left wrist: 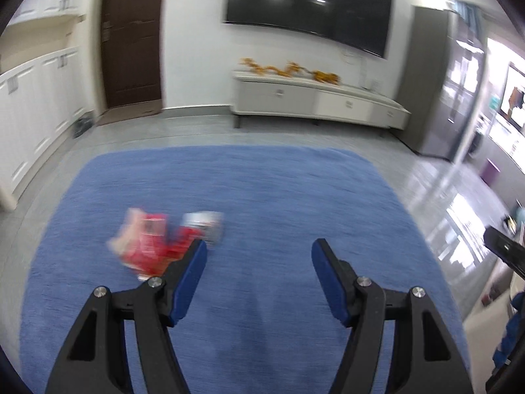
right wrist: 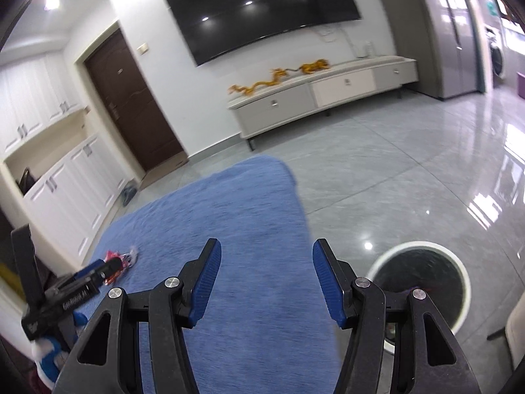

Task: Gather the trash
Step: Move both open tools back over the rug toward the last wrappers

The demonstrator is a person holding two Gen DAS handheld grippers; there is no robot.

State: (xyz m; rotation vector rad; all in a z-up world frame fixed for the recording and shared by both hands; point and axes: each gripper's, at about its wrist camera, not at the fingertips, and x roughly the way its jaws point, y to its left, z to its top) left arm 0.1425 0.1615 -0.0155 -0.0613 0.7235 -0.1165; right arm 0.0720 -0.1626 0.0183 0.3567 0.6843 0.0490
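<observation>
Red and silver snack wrappers [left wrist: 164,243] lie blurred on the blue rug [left wrist: 262,190], just beyond and left of my left gripper [left wrist: 259,249]. That gripper is open and holds nothing. In the right wrist view my right gripper [right wrist: 266,250] is open too, over the rug [right wrist: 229,216]. A white bin [right wrist: 423,282] with a black liner stands on the tiles at the lower right, partly behind the right finger. The same wrappers [right wrist: 119,261] show small at the left, beside the left gripper's body [right wrist: 62,298].
A white TV cabinet [left wrist: 315,101] with orange dragon figures stands under a wall TV [left wrist: 308,3]. A dark door [left wrist: 131,39] and white cupboards [left wrist: 36,105] are on the left, a grey fridge [right wrist: 449,32] on the right. Glossy grey tiles [right wrist: 410,170] surround the rug.
</observation>
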